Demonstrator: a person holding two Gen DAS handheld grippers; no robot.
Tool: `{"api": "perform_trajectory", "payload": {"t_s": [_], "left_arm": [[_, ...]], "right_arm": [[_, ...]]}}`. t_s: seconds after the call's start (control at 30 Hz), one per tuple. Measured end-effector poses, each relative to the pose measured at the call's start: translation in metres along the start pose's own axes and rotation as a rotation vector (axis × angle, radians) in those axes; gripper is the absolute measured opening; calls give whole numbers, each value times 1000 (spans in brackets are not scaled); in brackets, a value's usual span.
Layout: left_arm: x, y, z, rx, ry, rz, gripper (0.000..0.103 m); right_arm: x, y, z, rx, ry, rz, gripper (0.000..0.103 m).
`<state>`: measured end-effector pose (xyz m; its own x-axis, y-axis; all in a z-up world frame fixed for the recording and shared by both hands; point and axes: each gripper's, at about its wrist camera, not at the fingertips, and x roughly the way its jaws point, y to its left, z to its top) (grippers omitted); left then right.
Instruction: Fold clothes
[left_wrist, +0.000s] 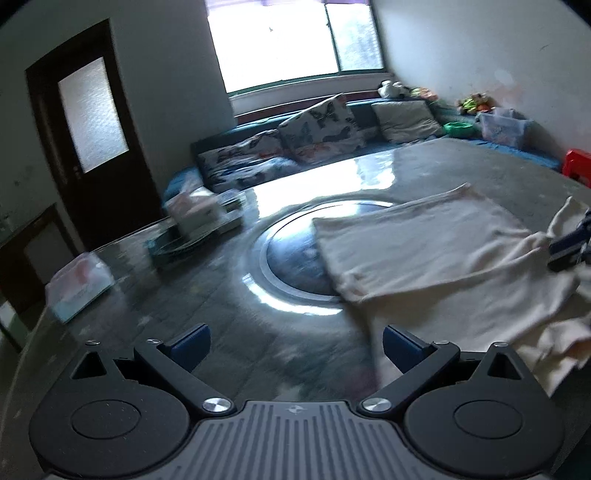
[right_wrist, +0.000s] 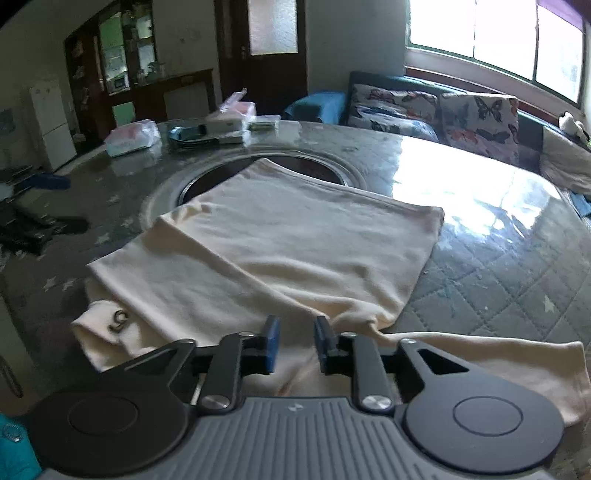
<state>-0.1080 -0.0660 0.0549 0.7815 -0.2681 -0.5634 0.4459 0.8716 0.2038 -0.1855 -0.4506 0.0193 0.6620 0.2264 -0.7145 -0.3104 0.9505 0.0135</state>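
Now L gripper (left_wrist: 295, 345) fingers wide apart, R gripper (right_wrist: 294, 341) fingers part-open over cream shirt (right_wrist: 295, 240)

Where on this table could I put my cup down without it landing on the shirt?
Bare tabletop lies right of the cream shirt, toward the butterfly cushions. More lies between the shirt and the tissue pack. The far rim is crowded by that pack, a plate and boxes.

Left gripper (left_wrist: 295, 349): jaws spread wide, blue pads far apart, nothing between them, pointing forward and held level. Right gripper (right_wrist: 294, 345): jaws drawn partly together with narrow gap between blue pads (right_wrist: 272, 343), nothing visibly clamped, fingers aimed forward, low.
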Motion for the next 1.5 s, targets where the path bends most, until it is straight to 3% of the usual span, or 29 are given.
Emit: {"api": "perform_trajectory", "payload": {"t_s": [0.17,0.3,0.57,0.67,0.87,1.0,1.23,1.37,1.5], "left_arm": [[13,-29,14,33,-13,-61,101],[22,-48,20,62,-15,-95,101],[31,-73,27,84,-12,-142,101],[31,-79,28,98,-13,-151,101],[38,-80,26,95,10,-152,101],[39,-82,25,101,15,-152,101],[41,-82,24,94,22,-153,101],[40,-82,23,92,21,-151,101],[39,-81,22,82,23,-146,101]], "right_arm": [[-3,1,-7,-11,9,-13,27],[-18,-13,-7,40,-43,-62,35],[-32,-67,-16,194,-81,-346,42],[-32,-90,-25,249,-78,-467,49],[-29,-134,-41,329,-40,-640,51],[-28,-153,-52,382,-11,-671,54],[-25,-162,-62,470,-16,-636,54],[-27,-167,-65,501,-23,-609,49],[-31,-165,-64,512,-30,-576,35]]}}
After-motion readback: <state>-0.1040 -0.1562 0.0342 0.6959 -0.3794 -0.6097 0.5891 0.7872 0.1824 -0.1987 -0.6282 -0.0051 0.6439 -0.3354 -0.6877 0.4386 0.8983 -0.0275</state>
